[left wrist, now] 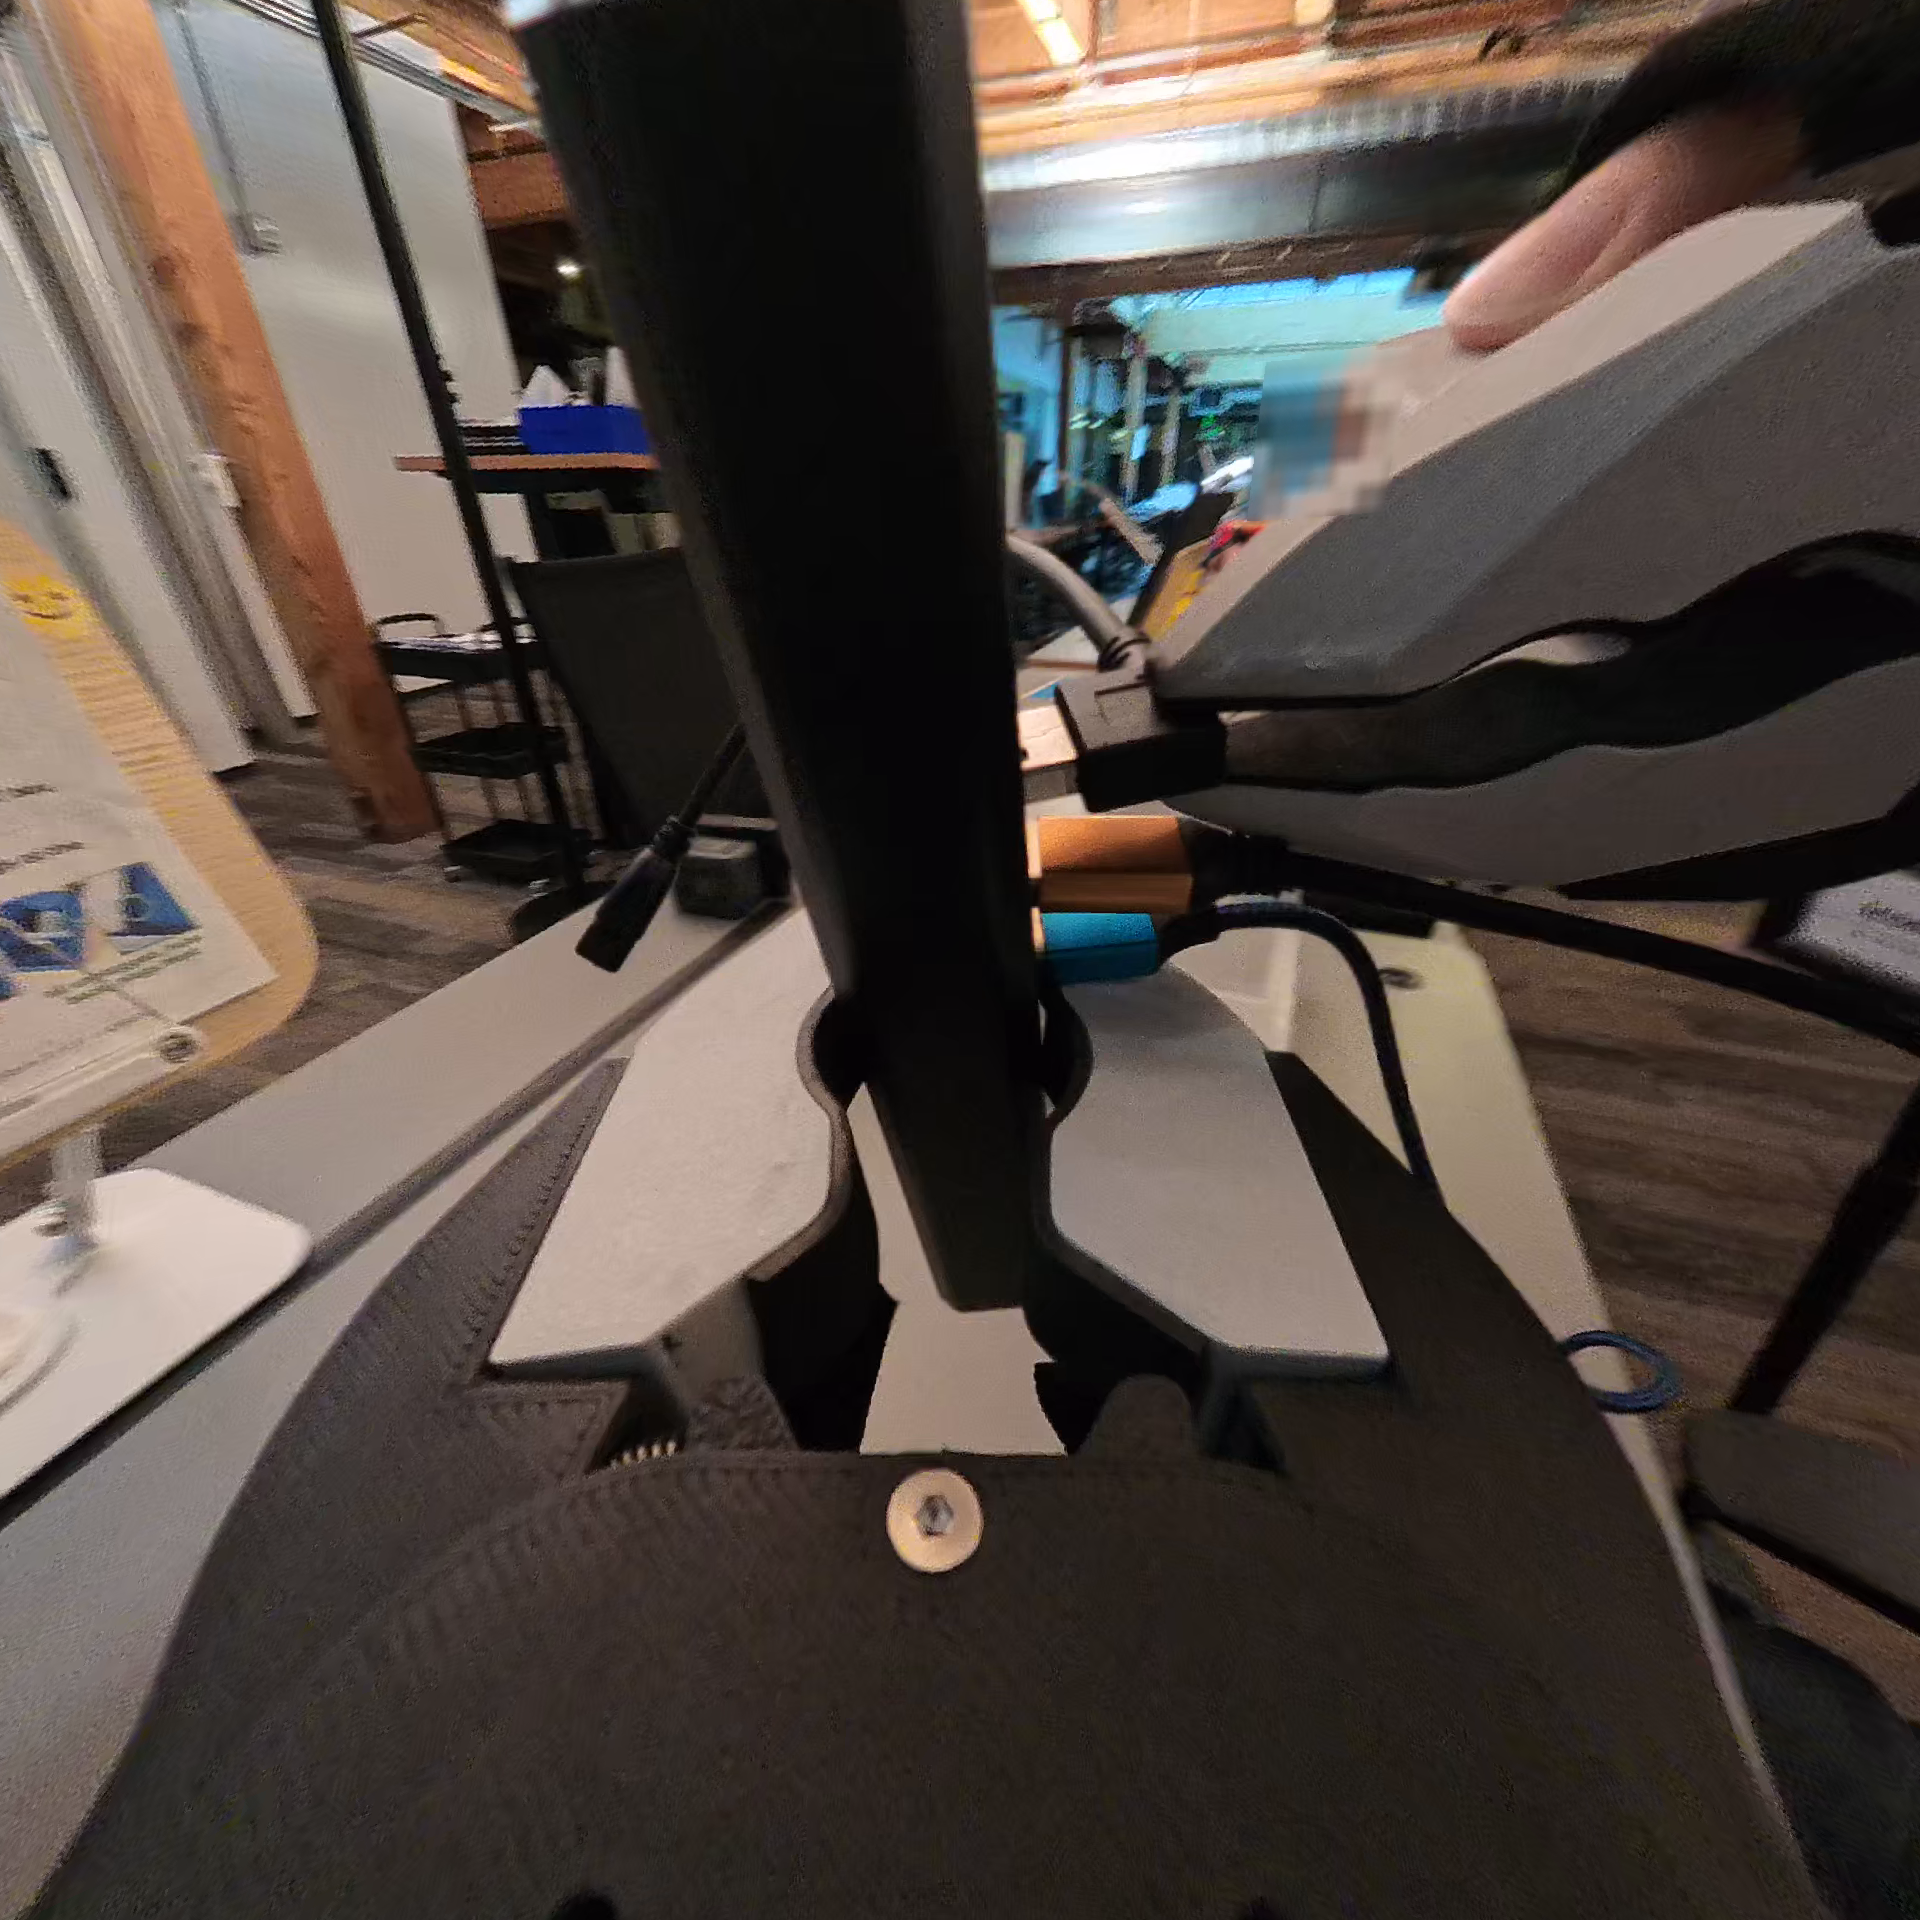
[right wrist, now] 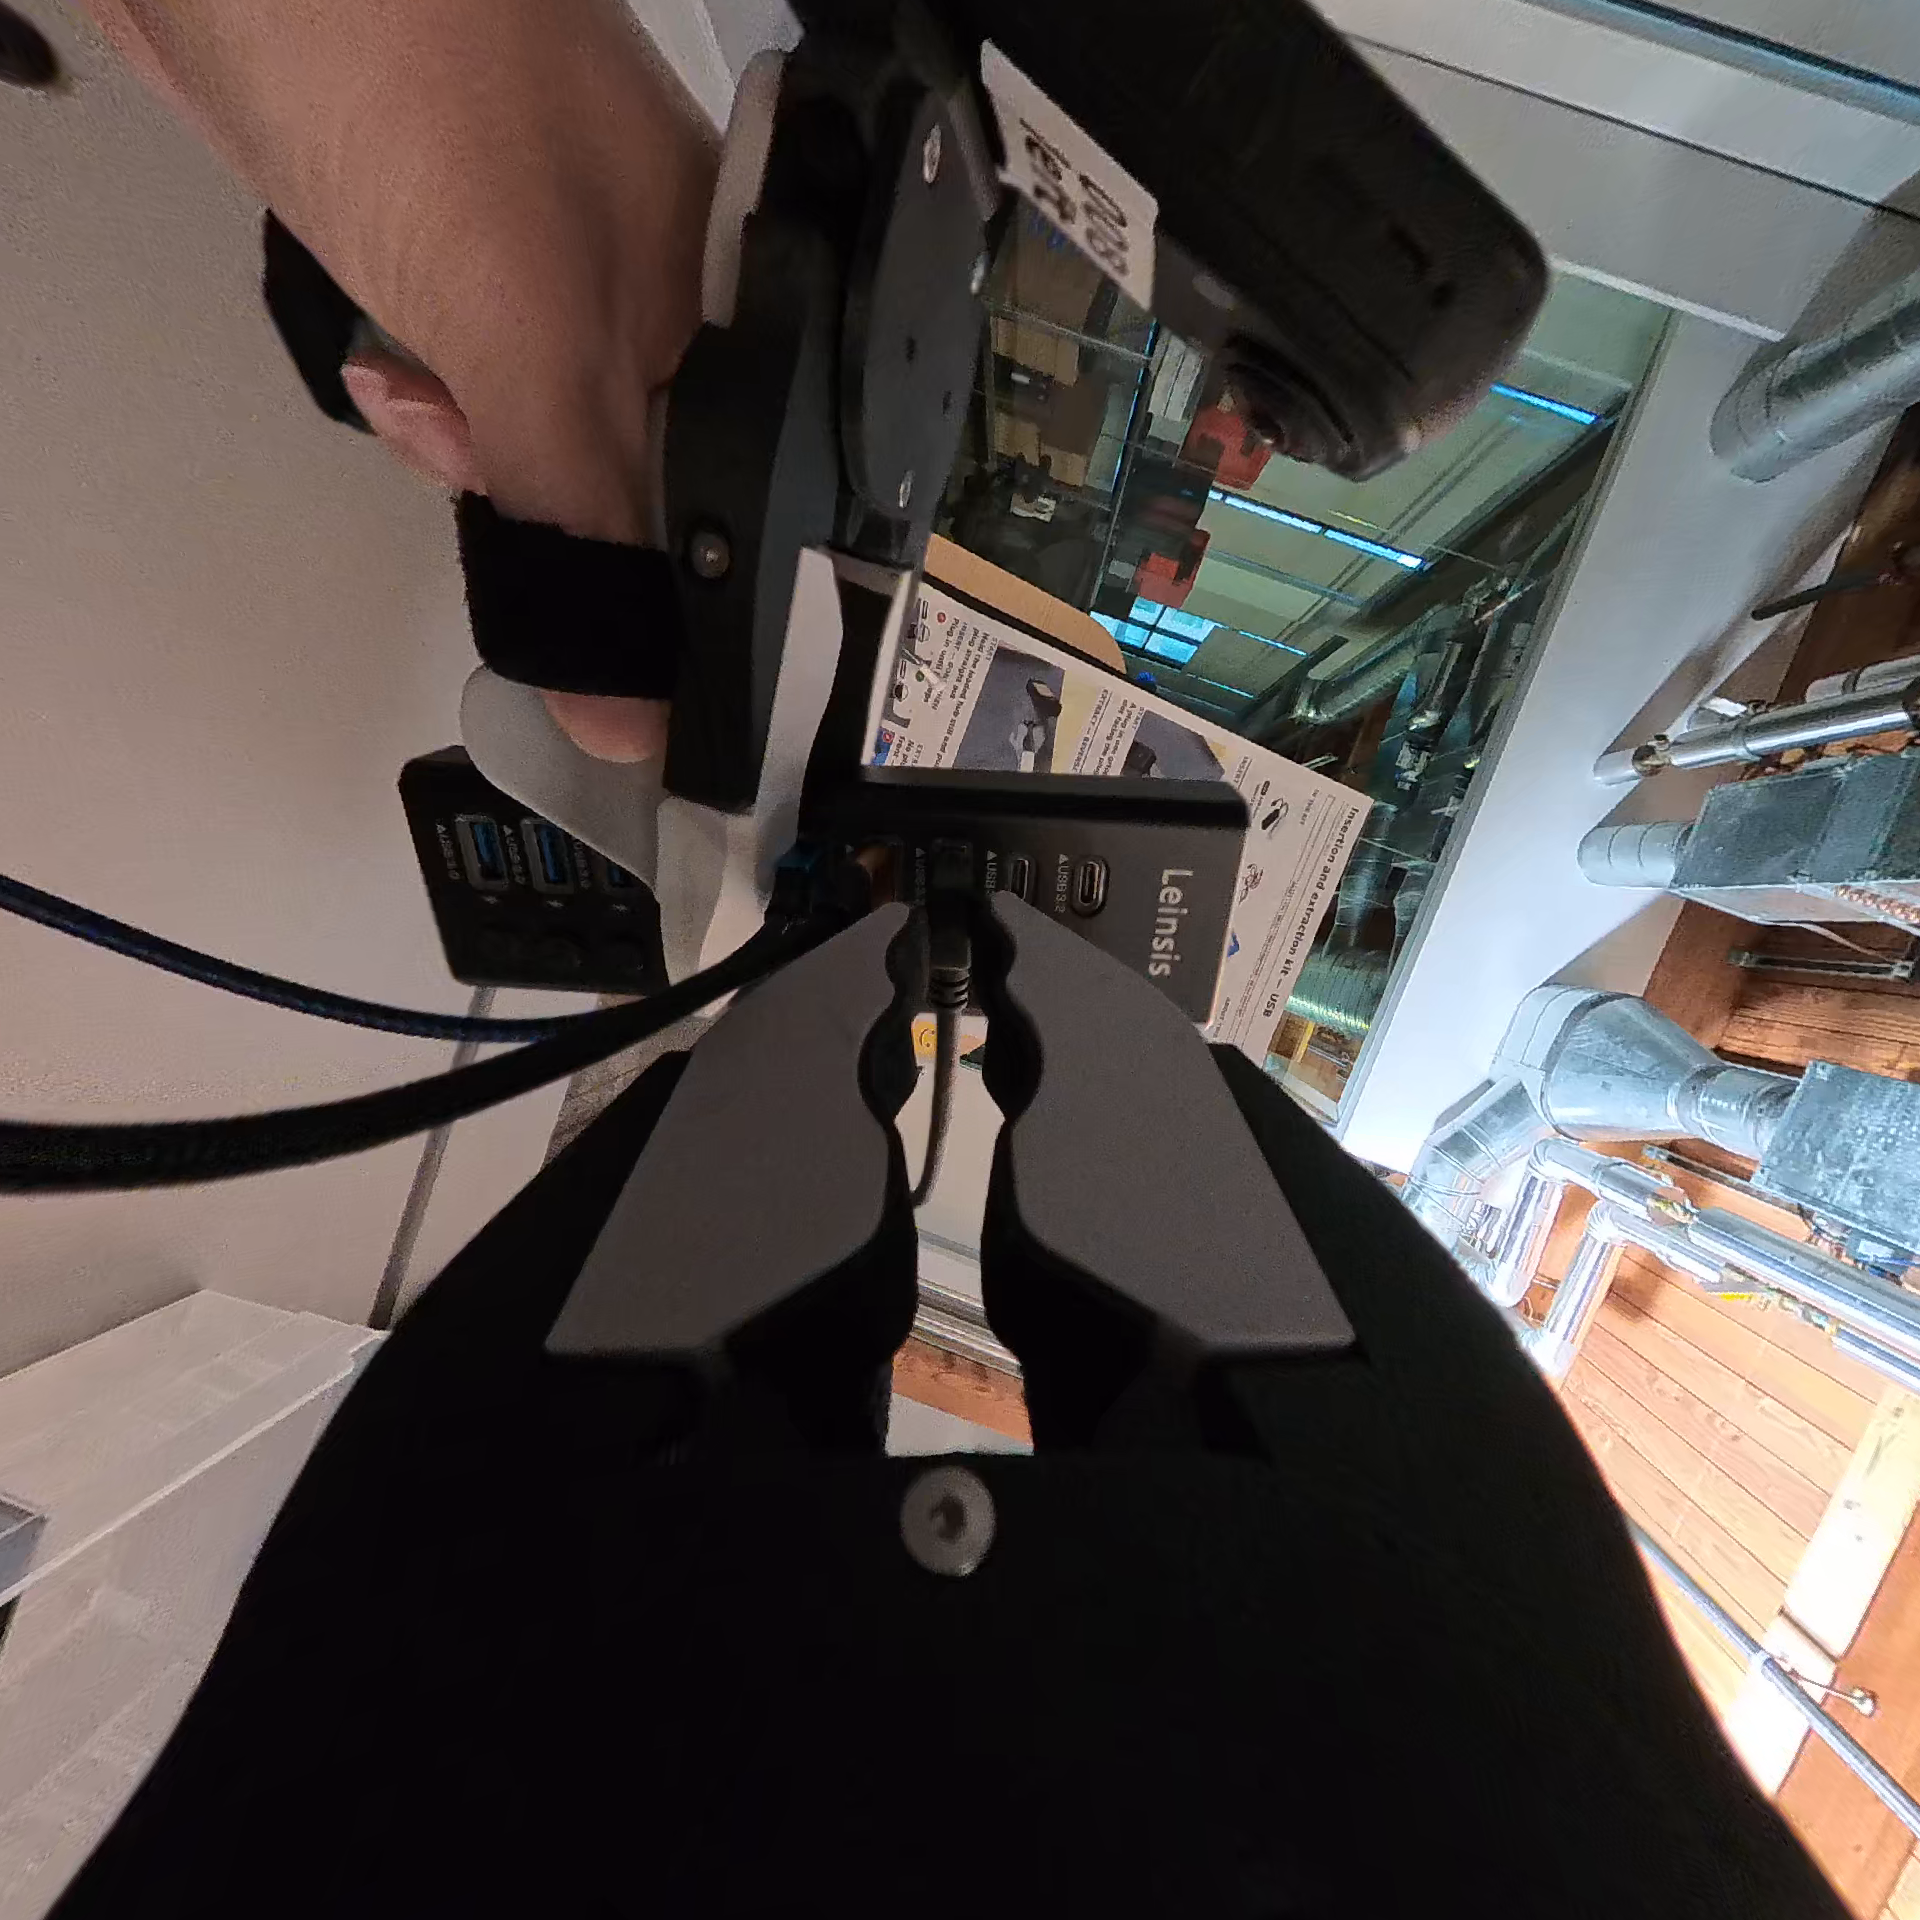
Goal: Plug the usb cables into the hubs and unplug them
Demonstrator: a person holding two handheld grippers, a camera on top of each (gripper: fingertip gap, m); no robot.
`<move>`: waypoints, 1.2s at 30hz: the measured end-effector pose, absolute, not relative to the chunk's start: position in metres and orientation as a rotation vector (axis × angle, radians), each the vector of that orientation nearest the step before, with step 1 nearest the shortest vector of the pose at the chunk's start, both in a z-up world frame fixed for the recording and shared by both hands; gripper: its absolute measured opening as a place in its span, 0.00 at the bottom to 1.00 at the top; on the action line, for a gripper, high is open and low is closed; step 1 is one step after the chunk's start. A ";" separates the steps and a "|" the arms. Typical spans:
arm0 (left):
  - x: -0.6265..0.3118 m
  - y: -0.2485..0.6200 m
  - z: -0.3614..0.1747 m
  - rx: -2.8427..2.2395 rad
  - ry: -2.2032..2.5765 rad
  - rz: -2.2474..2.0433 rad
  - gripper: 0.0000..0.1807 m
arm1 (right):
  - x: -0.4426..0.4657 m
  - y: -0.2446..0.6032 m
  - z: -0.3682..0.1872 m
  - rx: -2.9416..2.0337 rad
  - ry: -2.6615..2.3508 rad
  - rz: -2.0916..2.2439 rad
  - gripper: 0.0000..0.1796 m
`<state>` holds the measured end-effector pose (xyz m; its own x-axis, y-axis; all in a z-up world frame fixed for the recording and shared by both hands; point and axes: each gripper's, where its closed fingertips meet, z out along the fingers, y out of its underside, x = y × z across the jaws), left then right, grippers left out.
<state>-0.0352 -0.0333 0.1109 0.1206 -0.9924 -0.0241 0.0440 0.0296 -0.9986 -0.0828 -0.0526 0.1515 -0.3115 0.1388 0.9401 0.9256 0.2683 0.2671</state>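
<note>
My left gripper (left wrist: 940, 1039) is shut on a long black USB hub (left wrist: 831, 623) and holds it upright above the table. An orange plug (left wrist: 1112, 862) and a blue plug (left wrist: 1096, 945) sit in the hub's right side. My right gripper (right wrist: 948, 920) is shut on a black plug (right wrist: 951, 935) with a grey cable, seated in a port of the hub (right wrist: 1122, 831). In the left wrist view the right gripper (left wrist: 1174, 748) comes in from the right with that plug (left wrist: 1132, 743) in it. A second black hub (right wrist: 520, 883) with blue ports lies on the table behind.
An instruction sheet on a stand (left wrist: 104, 883) with a white base (left wrist: 135, 1278) is at the left. A loose black cable end (left wrist: 634, 904) hangs beyond the grey table (left wrist: 468, 1049). Braided cables (right wrist: 312, 1070) trail to the left. A white box (right wrist: 156, 1455) is at the lower left. My hands' fingertips stand some 6 centimeters from each other.
</note>
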 end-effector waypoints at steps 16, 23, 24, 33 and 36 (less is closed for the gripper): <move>-0.048 -0.025 0.122 -1.230 1.054 -0.969 0.16 | -0.092 -0.054 0.160 -0.889 -1.609 -1.234 0.05; -0.054 -0.025 0.128 -1.201 1.047 -0.878 0.16 | -0.088 -0.056 0.164 -0.881 -1.598 -1.195 0.05; -0.052 -0.027 0.127 -1.206 1.049 -0.920 0.16 | -0.087 -0.056 0.163 -0.893 -1.595 -1.181 0.05; -0.049 -0.022 0.122 -1.260 1.020 -0.913 0.16 | -0.087 -0.054 0.160 -0.958 -1.626 -1.191 0.04; -0.052 -0.017 0.120 -1.274 1.001 -0.863 0.16 | -0.088 -0.050 0.158 -0.922 -1.649 -1.336 0.05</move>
